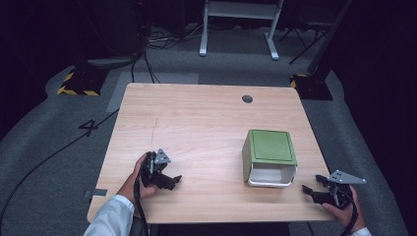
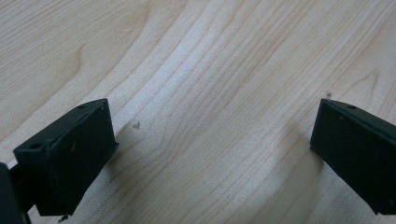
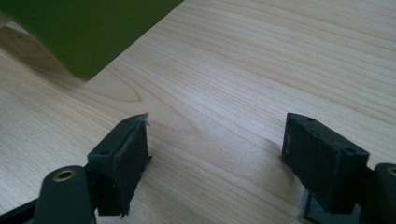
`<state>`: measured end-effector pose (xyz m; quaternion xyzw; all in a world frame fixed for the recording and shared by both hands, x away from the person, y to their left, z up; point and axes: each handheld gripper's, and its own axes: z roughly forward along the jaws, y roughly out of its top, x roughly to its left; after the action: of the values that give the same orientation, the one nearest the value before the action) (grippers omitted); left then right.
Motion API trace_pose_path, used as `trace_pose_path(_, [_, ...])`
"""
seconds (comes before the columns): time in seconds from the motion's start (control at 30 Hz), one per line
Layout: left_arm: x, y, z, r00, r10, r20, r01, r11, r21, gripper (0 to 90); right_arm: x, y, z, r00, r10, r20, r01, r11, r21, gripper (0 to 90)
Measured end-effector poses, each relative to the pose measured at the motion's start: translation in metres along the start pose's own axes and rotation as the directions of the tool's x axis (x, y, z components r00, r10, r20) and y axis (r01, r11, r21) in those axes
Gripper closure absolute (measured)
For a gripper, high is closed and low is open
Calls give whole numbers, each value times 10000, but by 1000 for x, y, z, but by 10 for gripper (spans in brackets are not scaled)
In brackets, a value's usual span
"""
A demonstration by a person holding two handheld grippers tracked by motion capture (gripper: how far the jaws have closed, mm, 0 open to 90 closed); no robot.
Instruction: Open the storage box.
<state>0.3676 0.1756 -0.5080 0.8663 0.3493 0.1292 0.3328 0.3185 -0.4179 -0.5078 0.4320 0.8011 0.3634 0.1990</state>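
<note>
Both grippers stand with jaws spread and nothing between them. Left gripper (image 1: 164, 178) rests low over the table (image 1: 196, 123) near its front left edge, well apart from the box (image 1: 269, 158); in its own view the left gripper (image 2: 215, 154) has bare wood grain between its black jaws. Right gripper (image 1: 319, 189) sits at the front right corner, near the box but not touching it; in its own view the right gripper (image 3: 215, 163) looks along the tabletop with a green corner of the box (image 3: 88, 32) off to the upper left.

That box lies on its side on the right half of the table, a green face turned up and its white inside opening toward the person. Nothing can be seen lying inside it, though the interior is mostly shadowed.

Judging from this, the work on the box has hardly begun: neither gripper has closed on it. What remains is the approach, the grasp and whatever setting-up or moving is meant, most likely with the right gripper, which is nearer.
</note>
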Motion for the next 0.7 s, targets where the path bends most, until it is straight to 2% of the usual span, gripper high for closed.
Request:
trace_pose_path(0.17, [1, -1, -1, 9998, 115, 167, -115, 9999, 31, 1, 0, 0, 0, 10000, -15, 4, 15, 10000, 5, 228])
trace_pose_path(0.23, [2, -3, -3, 9992, 281, 272, -281, 9996, 20, 1, 0, 0, 0, 10000, -5, 6, 5, 10000, 5, 228])
trace_pose_path(0.5, [2, -5, -4, 9993, 251, 285, -251, 9997, 20, 1, 2, 1, 1, 10000, -34, 22, 34, 10000, 37, 219])
trace_pose_path(0.63, [2, -4, -4, 9992, 269, 300, -270, 9996, 39, 1, 4, 3, 2, 9994, -323, -84, 324, 9995, 72, 194])
trace_pose_path(0.7, [2, -4, -4, 9992, 269, 300, -270, 9996, 38, 0, 7, 5, 1, 9994, -232, -269, 229, 9997, -93, 194])
